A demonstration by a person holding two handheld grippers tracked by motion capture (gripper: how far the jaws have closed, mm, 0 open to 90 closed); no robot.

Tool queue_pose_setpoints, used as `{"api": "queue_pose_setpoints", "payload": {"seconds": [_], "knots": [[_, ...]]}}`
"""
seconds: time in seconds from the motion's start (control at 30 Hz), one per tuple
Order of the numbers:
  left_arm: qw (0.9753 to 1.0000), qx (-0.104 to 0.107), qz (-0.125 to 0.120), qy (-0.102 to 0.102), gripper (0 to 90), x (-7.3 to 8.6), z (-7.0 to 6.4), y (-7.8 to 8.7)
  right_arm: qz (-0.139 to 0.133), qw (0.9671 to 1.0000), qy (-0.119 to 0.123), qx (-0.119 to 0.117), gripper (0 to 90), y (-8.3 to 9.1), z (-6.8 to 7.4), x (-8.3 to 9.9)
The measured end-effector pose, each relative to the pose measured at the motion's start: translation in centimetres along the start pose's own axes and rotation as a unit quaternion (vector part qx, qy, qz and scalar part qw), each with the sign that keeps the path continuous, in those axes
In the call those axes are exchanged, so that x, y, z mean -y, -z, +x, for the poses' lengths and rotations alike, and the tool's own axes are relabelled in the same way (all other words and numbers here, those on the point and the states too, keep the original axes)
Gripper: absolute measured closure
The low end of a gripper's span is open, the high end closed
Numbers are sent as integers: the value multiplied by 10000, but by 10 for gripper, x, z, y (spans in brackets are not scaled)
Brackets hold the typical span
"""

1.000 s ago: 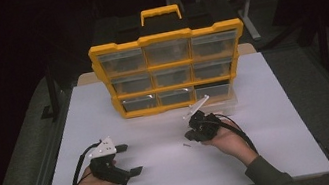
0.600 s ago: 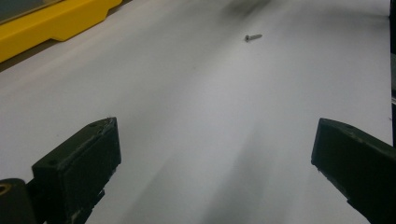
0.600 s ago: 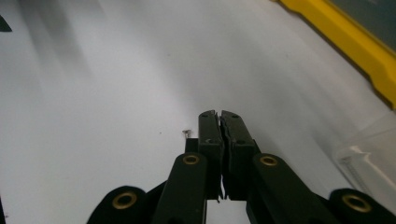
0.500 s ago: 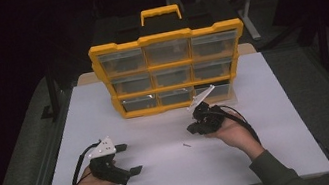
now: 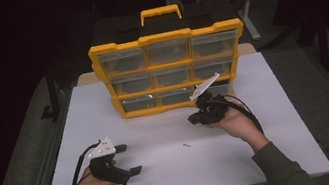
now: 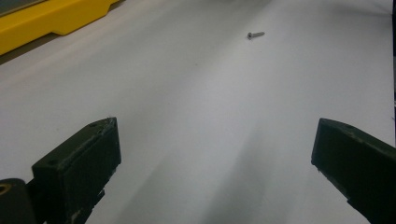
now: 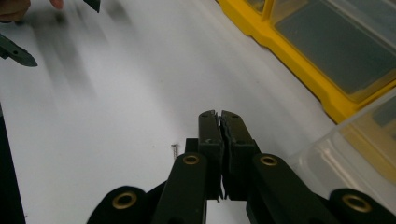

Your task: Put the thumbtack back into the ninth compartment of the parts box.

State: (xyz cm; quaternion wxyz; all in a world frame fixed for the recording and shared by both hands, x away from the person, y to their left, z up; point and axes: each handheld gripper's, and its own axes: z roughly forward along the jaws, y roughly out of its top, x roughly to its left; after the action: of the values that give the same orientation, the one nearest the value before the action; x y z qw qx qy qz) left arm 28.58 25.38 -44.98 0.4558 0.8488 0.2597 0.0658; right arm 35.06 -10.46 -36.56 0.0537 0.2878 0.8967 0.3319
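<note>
A small grey screw (image 5: pixel 186 145) lies alone on the white table (image 5: pixel 276 104), between the two hands. In the left gripper view the screw (image 6: pixel 255 34) is far ahead of the jaws. My left gripper (image 5: pixel 129 158) rests near the front left edge, open wide and empty (image 6: pixel 215 154). Held above the table in front of the yellow drawer organizer (image 5: pixel 166 36), my right gripper (image 5: pixel 192 118) has its jaws pressed together with nothing between them (image 7: pixel 219 114). The screw (image 7: pixel 174 150) lies just left of those jaws.
The organizer has several clear drawers and a handle on top, and stands upright at the table's back centre. A clear plastic drawer edge (image 7: pixel 336 158) sits close to the right gripper. Dark floor and metal frames surround the table.
The right hand has lifted and moved back toward the organizer. The screw now lies exposed on the table where that hand was. The left gripper has stayed still.
</note>
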Motion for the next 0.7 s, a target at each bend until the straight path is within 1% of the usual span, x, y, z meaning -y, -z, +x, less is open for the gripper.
{"api": "queue_pose_setpoints", "payload": {"seconds": [0.1, 0.3, 0.4, 0.6, 0.7], "knots": [[10000, 8, -8, 46, 13, 0, 0, 0, -23, 10000, 16, 24, 862, 5, -2, -4], [10000, 8, -7, 49, 14, 2, -1, 1, -73, 10000, 15, 58, 862, 15, -6, -11], [10000, 20, -35, 84, 14, 1, -1, 2, -87, 9999, 33, 90, 862, 19, -8, -13], [9999, 37, -59, 96, 15, 1, -1, 2, -126, 9998, -16, 134, 862, 27, -13, -18], [9999, 32, -36, 95, 15, 1, -1, 2, -173, 9996, -41, 198, 862, 32, -18, -20]]}}
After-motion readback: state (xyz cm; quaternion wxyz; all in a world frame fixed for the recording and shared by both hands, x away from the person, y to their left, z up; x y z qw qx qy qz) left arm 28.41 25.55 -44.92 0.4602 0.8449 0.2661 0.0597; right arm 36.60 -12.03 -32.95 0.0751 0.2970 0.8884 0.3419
